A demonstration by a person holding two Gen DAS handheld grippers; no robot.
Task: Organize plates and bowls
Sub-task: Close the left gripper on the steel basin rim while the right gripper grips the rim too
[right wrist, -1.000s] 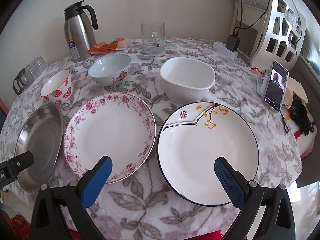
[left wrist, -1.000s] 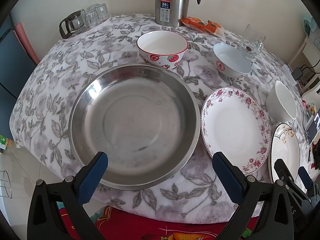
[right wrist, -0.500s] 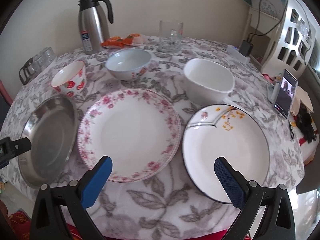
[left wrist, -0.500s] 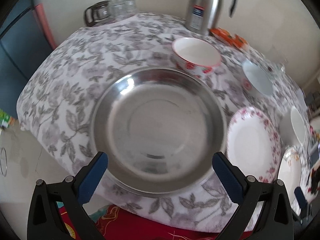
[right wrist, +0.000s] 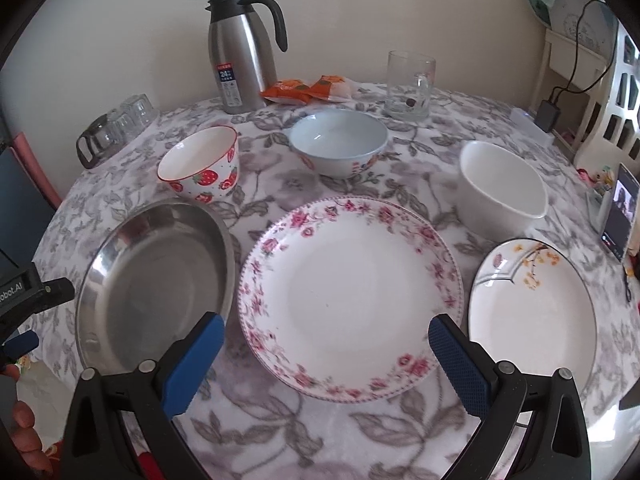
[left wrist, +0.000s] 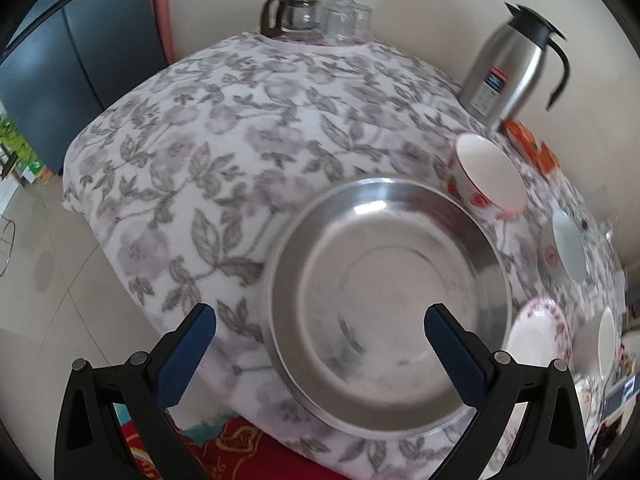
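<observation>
Right hand-held gripper [right wrist: 326, 356] gapes empty over floral plate [right wrist: 350, 294]; left [left wrist: 320, 350] likewise over steel plate [left wrist: 390, 292].

A floral-clothed table [right wrist: 304, 432] is lying ahead of the right gripper. It is carrying a steel pan [right wrist: 156, 280], two plates [right wrist: 348, 292], three bowls [right wrist: 338, 144] and a flask [right wrist: 240, 64].

A steel flask [right wrist: 245, 58] is standing at eleven o'clock on the floral cloth [right wrist: 280, 412], with orange snack packets [right wrist: 308, 89] lying just beside it. A glass mug [right wrist: 409, 85] is sitting at one o'clock. A glass pot [right wrist: 97, 141] and tumblers [right wrist: 136, 110] are crowding the edge at ten o'clock. A phone [right wrist: 621, 216] is leaning at three o'clock, screen glowing.
</observation>
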